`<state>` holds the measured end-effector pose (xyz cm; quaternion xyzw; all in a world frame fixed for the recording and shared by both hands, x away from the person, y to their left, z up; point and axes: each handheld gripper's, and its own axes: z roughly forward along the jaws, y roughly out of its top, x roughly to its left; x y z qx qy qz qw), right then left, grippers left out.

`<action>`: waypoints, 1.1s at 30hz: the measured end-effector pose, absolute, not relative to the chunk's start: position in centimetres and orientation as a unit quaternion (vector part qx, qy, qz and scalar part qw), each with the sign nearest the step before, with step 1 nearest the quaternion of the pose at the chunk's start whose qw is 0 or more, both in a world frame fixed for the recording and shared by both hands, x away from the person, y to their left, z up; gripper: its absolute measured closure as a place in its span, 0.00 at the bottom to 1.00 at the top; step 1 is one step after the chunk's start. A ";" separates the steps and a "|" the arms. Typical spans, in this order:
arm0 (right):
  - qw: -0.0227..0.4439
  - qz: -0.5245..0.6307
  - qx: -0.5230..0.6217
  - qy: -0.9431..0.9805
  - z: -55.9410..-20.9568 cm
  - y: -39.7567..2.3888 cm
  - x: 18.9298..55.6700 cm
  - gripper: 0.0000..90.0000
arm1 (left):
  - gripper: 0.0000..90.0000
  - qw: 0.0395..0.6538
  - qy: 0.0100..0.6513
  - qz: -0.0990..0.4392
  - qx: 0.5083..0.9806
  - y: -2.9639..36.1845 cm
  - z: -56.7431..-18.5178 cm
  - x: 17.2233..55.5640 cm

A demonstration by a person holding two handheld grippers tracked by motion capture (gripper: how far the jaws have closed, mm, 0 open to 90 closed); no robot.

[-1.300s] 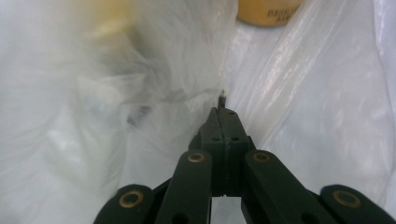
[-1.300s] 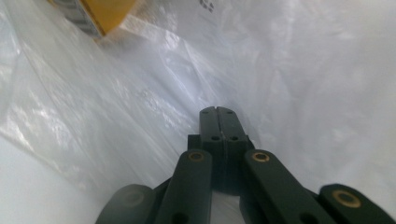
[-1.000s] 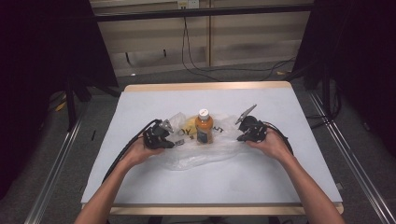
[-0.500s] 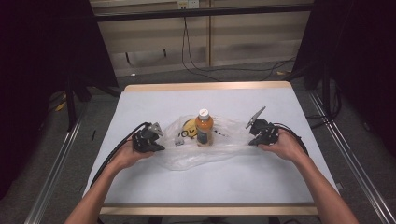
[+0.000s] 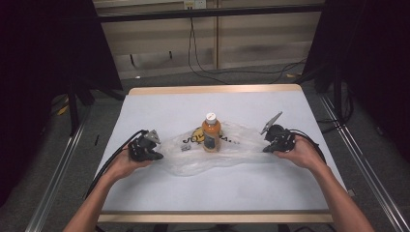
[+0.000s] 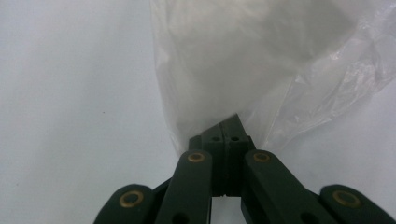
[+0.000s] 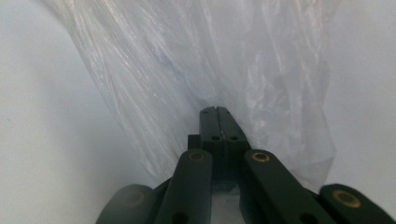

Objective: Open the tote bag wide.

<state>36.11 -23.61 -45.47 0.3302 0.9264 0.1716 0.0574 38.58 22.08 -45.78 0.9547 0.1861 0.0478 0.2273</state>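
Between the two grippers a clear plastic bag (image 5: 220,152) lies stretched flat across the table, one end at each tool. An orange bottle (image 5: 211,134) with a white cap stands upright roughly midway between them, at the bag's middle; whether it is inside the film or only on it I cannot tell. Beside the bottle, toward the left gripper, yellow-and-black printing and a small white label (image 5: 185,147) show at the plastic.

At the bag's left end, the left gripper (image 5: 153,151) has its jaws pressed together on the film; in the left gripper view the bag (image 6: 261,65) fans out from the closed black tips (image 6: 229,128). At the opposite end, the right gripper (image 5: 267,148) is likewise clamped on the plastic, and in the right gripper view the bag (image 7: 196,60) runs in taut streaked folds away from the closed jaws (image 7: 217,119). A hand holds each tool, forearms coming in from the near edge, black cables trailing back along them.

Under both tools the table (image 5: 241,193) is a pale, plain surface with a light wooden rim. Beyond its far edge are a grey floor with loose black cables (image 5: 208,67) and a slatted wall panel. Dark curtains hang to either side, and metal rails run along the floor outside each gripper.
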 end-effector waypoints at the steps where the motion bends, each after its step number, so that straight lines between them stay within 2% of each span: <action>1: 0.056 0.168 0.331 0.927 -45.4 -23.8 36.1 1.00 | 1.00 0.231 0.190 0.045 0.953 22.2 -45.8 38.5; 13: 0.062 0.242 0.355 0.901 -46.0 -25.1 35.7 1.00 | 1.00 0.311 0.217 0.030 0.925 23.2 -46.7 38.4; 26: 0.058 0.291 0.314 0.902 -43.3 -20.8 37.0 1.00 | 1.00 0.373 0.185 0.039 0.908 22.2 -42.9 36.1; 33: 0.059 0.302 0.286 0.907 -41.0 -18.2 38.5 1.00 | 1.00 0.385 0.149 0.030 0.910 19.0 -40.7 35.7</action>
